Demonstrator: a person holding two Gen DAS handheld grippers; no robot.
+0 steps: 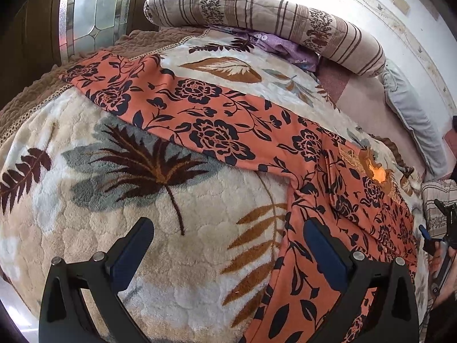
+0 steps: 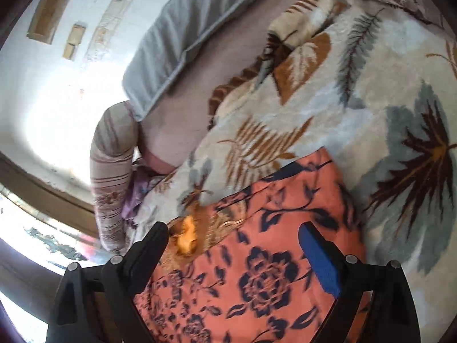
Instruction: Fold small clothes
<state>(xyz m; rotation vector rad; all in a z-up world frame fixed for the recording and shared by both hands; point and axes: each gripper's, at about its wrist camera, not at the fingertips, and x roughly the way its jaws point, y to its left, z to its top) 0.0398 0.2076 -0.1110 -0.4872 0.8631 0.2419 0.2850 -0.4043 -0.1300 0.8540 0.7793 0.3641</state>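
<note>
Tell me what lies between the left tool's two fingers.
In the left wrist view, the open left tool frames bare leaf-print blanket; the orange floral garment reaches only the right finger.

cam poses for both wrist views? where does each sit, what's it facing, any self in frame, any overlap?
Left wrist: behind the open left claw, looking along the orange floral garment on the leaf-print blanket toward the striped bolster; the right claw shows at the right edge.
Right wrist: behind the open right claw, low over the garment's embroidered end, facing the grey pillow.
Shared: garment, blanket, bolster, pillow.
</note>
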